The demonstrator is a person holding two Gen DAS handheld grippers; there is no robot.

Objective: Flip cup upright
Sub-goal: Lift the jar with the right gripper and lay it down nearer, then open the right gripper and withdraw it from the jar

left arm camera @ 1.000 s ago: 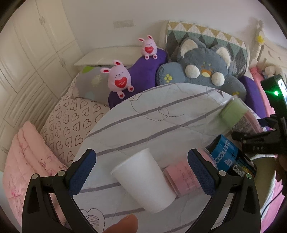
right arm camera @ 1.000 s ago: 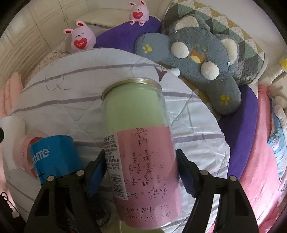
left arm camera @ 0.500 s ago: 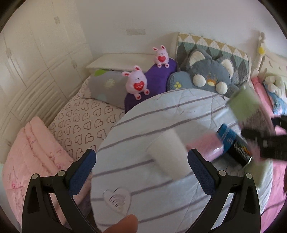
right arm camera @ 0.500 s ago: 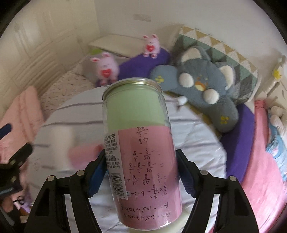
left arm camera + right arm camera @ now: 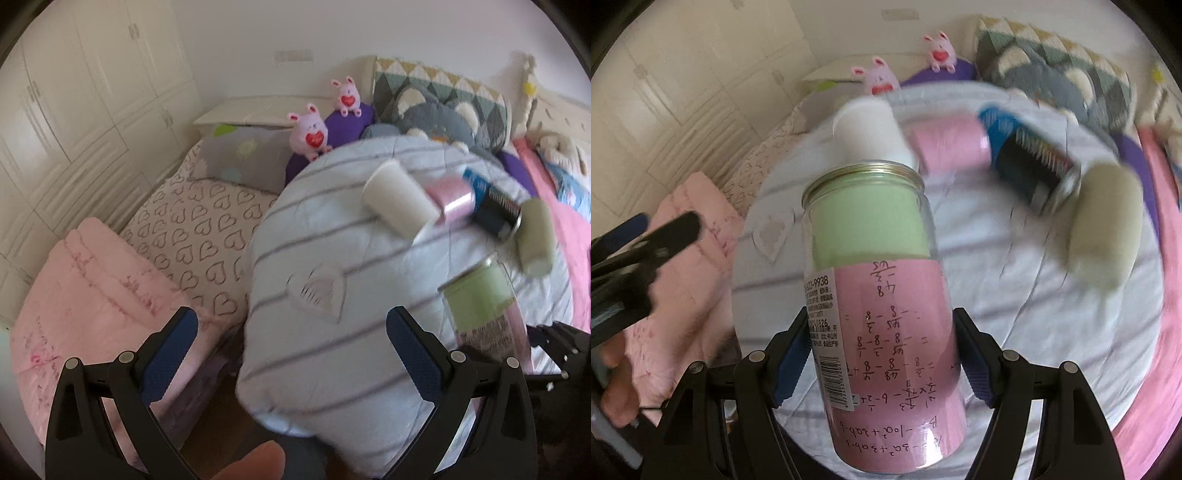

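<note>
The right gripper (image 5: 882, 362) is clamping a clear can (image 5: 879, 295) between its blue-padded fingers (image 5: 792, 360), holding it lifted above the round quilted table (image 5: 1015, 295), near its front edge. The can is showing a metal rim at the top, a pale green band beneath it and pink paper with handwritten sums lower down, plus a white barcode label on its left side. In the left wrist view the same can (image 5: 484, 306) is appearing blurred at the right, over the table's front right edge.

The left gripper (image 5: 291, 354) is standing wide open with nothing between its fingers (image 5: 168, 354), hanging over the front left edge of the table (image 5: 314, 362), partly above a pink blanket (image 5: 85, 295).

Along the table's far edge a row of things is lying on its side: a white paper cup (image 5: 400, 205), then a pink cup (image 5: 448, 195) touching it, then a blue can (image 5: 493, 206), and a pale green cup (image 5: 535, 236) nearest the right edge. All are smeared by motion.

Beyond the table, two pink bunny toys (image 5: 312, 133) and a grey plush cushion (image 5: 436, 110) are sitting on the bed.
</note>
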